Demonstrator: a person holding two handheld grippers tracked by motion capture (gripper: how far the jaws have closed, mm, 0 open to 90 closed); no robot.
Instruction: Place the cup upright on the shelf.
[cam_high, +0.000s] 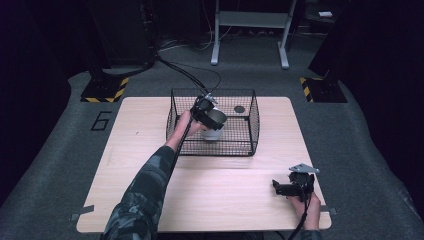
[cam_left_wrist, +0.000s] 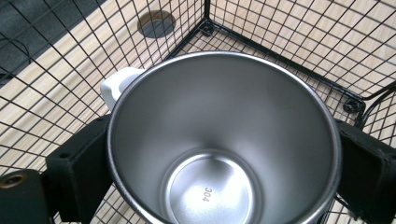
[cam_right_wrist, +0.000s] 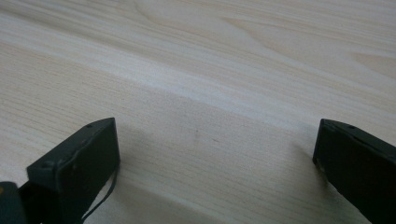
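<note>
A steel cup (cam_high: 215, 123) with a white outside and a white handle is sitting inside the black wire basket (cam_high: 252, 125), which is standing on the far middle part of the pale wooden desk (cam_high: 150, 200). The left claw (cam_high: 212, 116) is reaching into the basket from its near left side, with the person's left hand (cam_high: 184, 124) and patterned sleeve (cam_high: 145, 195) stretching across the desk behind it, and it is gripping the cup. In the left gripper view the cup (cam_left_wrist: 224, 140) is opening towards the camera, its shiny inside showing a stamped "304" on the bottom, and the two black jaws are pressing against its outer wall on opposite sides; the white handle (cam_left_wrist: 116, 86) is sticking out at the upper left of the rim. Behind the cup, the basket's mesh (cam_left_wrist: 280, 42) is meeting at a corner, and a dark round hole in the desk (cam_left_wrist: 156, 23) is lying beyond the wire. Whether the cup is resting on the basket floor or being held just above it cannot be told. The right claw (cam_high: 282, 188) is lying low near the desk's near right corner, well apart from the basket, held by the right hand (cam_high: 312, 212), with a grey three-cornered plate (cam_high: 303, 168) on top. In the right gripper view its jaws are standing wide apart with bare wood grain (cam_right_wrist: 210, 93) between them, gripping nothing.
</note>
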